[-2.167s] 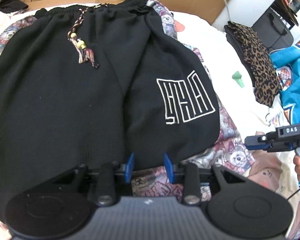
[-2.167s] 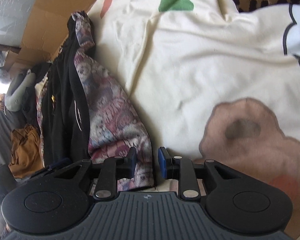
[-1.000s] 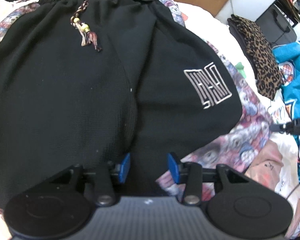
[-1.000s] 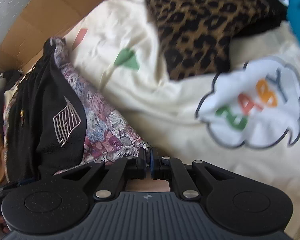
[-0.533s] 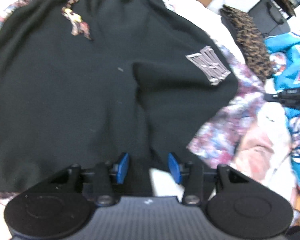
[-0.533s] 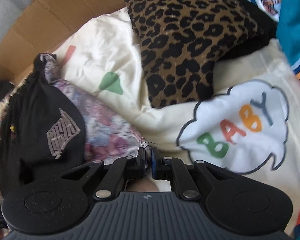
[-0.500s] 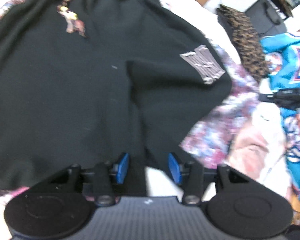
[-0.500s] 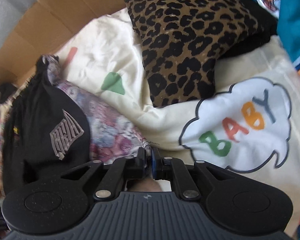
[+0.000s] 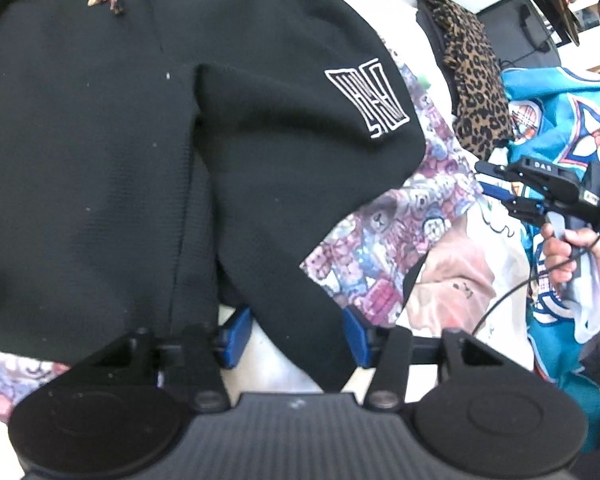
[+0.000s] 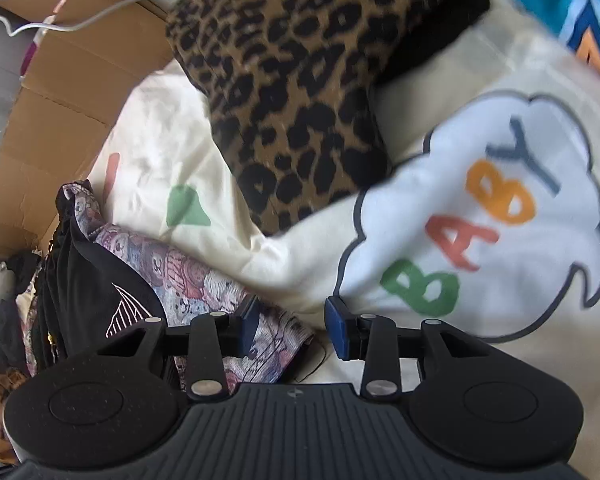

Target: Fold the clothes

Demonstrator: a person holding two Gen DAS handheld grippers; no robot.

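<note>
Black knit shorts (image 9: 148, 152) with a white line logo lay spread on a bear-print fabric (image 9: 400, 240), over a cream blanket (image 10: 300, 248) with a "BABY" cloud. The left gripper (image 9: 296, 334) stood with its blue pads apart, and the hem of one black leg hung between them; whether the pads pressed on it could not be told. The right gripper (image 10: 291, 323) had just been opening, with its pads apart and the corner of the bear-print fabric just beside its left pad. A leopard-print cloth (image 10: 300, 60) lay beyond it. A hand (image 9: 572, 256) held that gripper.
</note>
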